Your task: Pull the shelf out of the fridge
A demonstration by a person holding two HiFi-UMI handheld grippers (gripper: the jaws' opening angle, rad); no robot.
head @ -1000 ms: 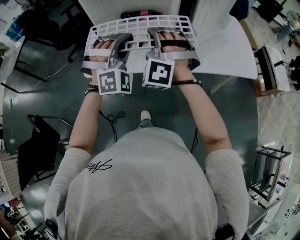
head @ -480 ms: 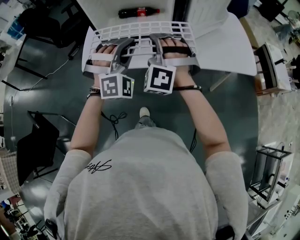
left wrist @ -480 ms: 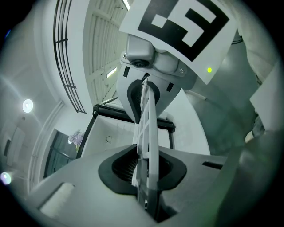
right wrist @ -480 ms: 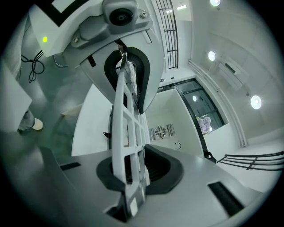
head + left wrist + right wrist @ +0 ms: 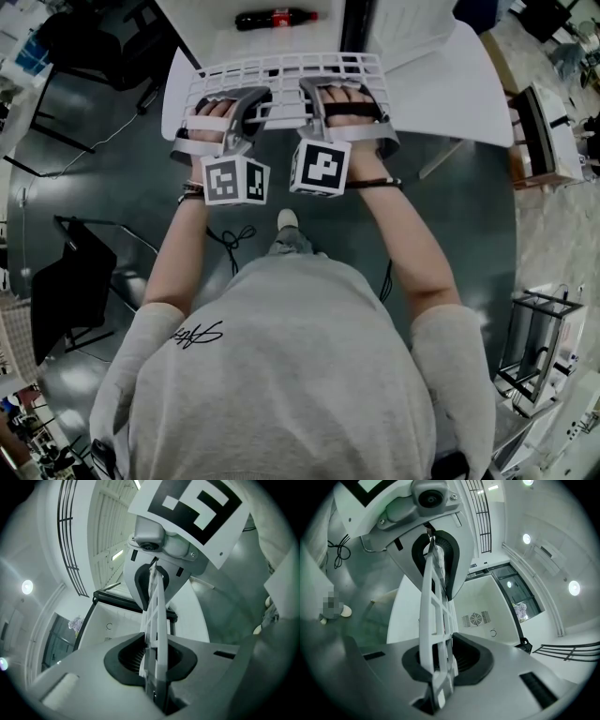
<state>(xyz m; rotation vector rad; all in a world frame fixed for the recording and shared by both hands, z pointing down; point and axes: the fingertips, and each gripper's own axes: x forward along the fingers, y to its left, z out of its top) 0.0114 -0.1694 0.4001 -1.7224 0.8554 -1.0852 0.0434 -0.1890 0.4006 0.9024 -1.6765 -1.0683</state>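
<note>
In the head view, you hold the white grid shelf [image 5: 281,67] by its near edge with both tools. It lies roughly flat in front of you, above a white panel [image 5: 441,94] and the edge of the dark floor [image 5: 94,187]. Your left tongs [image 5: 251,97] bite the shelf left of the middle and your right tongs [image 5: 309,91] bite it just beside them. The two marker cubes sit close together near your wrists. Beyond the shelf's far edge a cola bottle [image 5: 275,18] lies on its side on a white surface, clear of the shelf.

In the left gripper view, your left tongs [image 5: 153,657] are pinching the shelf [image 5: 157,616]. It stands edge-on between the dark pads, with both pads against its bars. The right tongs [image 5: 151,581] clamp the same edge further along.

In the right gripper view, your right tongs [image 5: 440,663] are likewise closed on the shelf [image 5: 431,606], its lattice running away between the pads. The left tongs [image 5: 436,557] grip it just ahead.
</note>
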